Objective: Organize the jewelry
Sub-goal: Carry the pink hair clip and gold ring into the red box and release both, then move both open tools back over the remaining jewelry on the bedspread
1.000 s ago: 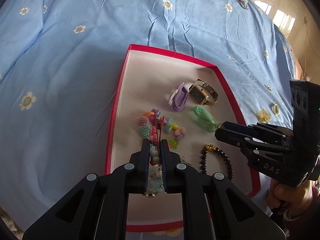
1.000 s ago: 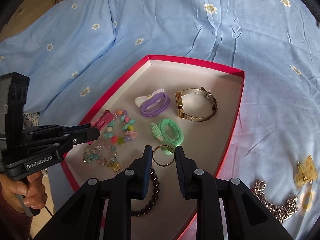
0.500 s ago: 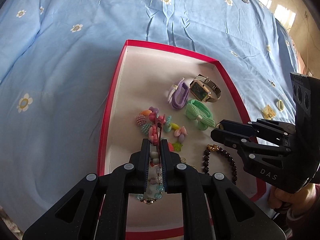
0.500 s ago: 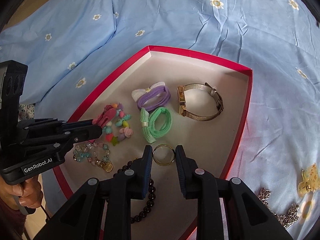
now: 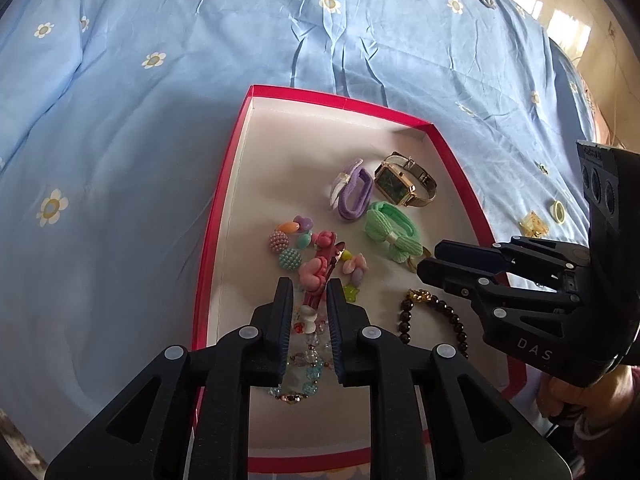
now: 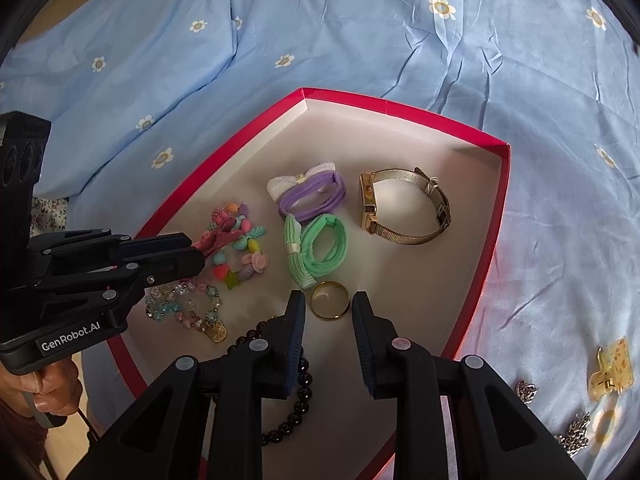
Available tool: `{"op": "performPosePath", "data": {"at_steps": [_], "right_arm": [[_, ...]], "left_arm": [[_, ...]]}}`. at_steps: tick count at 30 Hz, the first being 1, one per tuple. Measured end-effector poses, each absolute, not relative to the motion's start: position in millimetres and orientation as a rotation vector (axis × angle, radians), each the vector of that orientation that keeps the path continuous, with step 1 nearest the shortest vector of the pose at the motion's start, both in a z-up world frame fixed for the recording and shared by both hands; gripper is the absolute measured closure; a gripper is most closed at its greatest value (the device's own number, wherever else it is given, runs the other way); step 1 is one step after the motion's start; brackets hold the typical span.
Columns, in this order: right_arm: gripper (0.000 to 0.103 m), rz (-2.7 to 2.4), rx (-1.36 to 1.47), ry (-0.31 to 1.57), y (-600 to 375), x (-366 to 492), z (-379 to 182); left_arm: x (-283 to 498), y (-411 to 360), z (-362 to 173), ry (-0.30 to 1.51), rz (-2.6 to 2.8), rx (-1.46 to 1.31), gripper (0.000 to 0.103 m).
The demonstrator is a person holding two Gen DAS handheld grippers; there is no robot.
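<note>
A red-rimmed tray [image 6: 486,240] is lying on a blue flowered bedsheet [image 5: 160,128] and is holding the jewelry. The left claw [image 5: 308,292] is standing released over the tray's left side, its jaws parted on either side of a pink hair clip [image 5: 320,268] that is lying across a multicolored bead bracelet [image 5: 288,248]; whether the pads are touching the clip cannot be told. The right claw [image 6: 330,308] is likewise standing released, its jaws flanking a gold ring [image 6: 330,299] without visibly touching it. Just beyond the ring a green hair tie [image 6: 320,248] is lying beside a purple hair tie [image 6: 312,196], with a gold watch [image 6: 400,208] to their right. A dark bead bracelet [image 5: 432,316] and a clear crystal bracelet [image 6: 184,304] are resting near the tray's front edge. Outside the tray, a yellow hair claw-clip [image 6: 610,370] and a silver chain [image 6: 576,436] are lying on the bedsheet.
</note>
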State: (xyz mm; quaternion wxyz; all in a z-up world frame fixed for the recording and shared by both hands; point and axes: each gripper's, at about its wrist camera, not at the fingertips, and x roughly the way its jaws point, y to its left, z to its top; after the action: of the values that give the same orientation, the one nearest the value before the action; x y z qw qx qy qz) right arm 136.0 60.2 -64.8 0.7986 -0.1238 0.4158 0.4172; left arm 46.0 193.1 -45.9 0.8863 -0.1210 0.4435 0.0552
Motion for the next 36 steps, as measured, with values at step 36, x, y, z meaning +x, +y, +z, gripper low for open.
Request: {"op": "performPosePath", "data": {"at_steps": [36], "right_arm": [[0.059,0.561,0.084,0.833,-172.4,130.0,-39.1]], "left_arm": [[61.9,64.4,-15.3,0.92,-0.122,-0.2,0.058]]}}
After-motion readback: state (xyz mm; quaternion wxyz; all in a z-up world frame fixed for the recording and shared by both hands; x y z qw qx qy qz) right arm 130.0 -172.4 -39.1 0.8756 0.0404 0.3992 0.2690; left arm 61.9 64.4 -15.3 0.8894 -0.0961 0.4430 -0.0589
